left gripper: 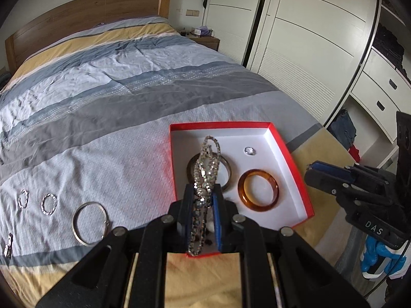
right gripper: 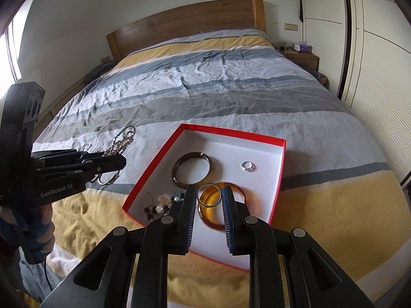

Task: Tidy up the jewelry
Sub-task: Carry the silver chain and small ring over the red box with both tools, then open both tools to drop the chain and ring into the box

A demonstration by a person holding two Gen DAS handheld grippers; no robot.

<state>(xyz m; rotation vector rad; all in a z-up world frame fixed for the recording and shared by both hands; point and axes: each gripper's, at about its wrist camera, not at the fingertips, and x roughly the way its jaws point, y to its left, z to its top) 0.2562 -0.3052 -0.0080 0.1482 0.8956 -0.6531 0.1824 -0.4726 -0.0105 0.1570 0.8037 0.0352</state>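
Observation:
A red box [left gripper: 290, 151] with a white inside lies on the bed; it also shows in the right wrist view [right gripper: 278, 179]. In it lie a dark bangle [right gripper: 191, 170], an amber bangle [left gripper: 258, 190], a small silver ring [right gripper: 248, 166] and a beaded piece [right gripper: 160, 205]. My left gripper [left gripper: 203, 192] is shut on a sparkly silver chain [left gripper: 206, 164], held over the box's near left part. My right gripper [right gripper: 209, 192] is shut on a thin silver ring [right gripper: 209, 195] above the amber bangle [right gripper: 218, 224].
On the bedspread left of the box lie a large silver bangle [left gripper: 88, 222], two small twisted rings [left gripper: 48, 204] and a small clasp piece [left gripper: 8, 245]. A wardrobe [left gripper: 308, 38] stands at the right, a wooden headboard [right gripper: 185, 23] at the far end.

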